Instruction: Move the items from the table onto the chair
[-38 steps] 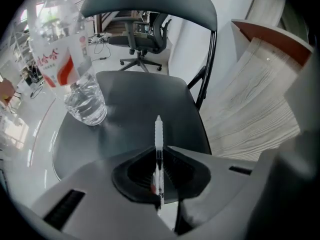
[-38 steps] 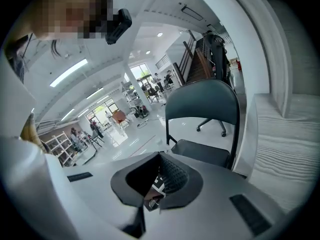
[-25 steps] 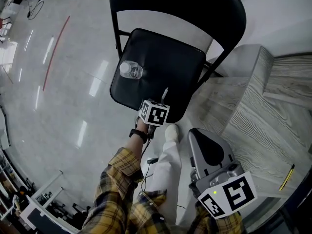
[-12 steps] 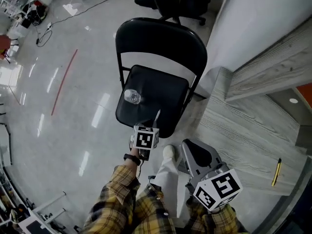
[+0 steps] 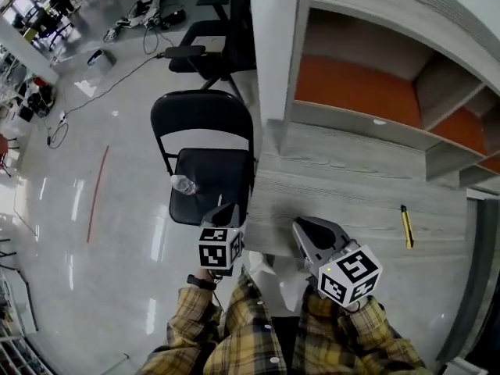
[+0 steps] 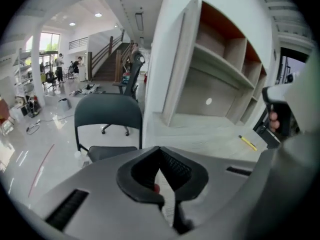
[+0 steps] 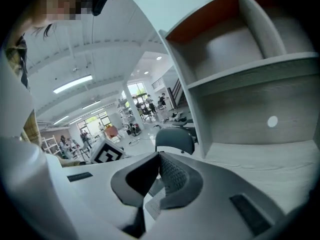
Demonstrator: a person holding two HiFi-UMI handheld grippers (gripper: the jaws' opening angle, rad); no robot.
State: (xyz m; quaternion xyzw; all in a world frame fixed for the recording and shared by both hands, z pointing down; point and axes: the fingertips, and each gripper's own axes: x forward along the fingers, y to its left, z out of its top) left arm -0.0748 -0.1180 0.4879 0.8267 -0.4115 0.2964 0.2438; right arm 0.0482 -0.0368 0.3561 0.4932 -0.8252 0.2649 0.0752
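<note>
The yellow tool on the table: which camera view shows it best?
The head view: the yellow tool lies whole on the table. The left gripper view shows it small; the right gripper view misses it.

The yellow item (image 5: 406, 226) on the desk (image 5: 351, 190) is too small to be identified. The label of the bottle (image 5: 183, 184) on the chair (image 5: 211, 174) cannot be read at this size. The chair legs are largely hidden beneath the seat.
</note>
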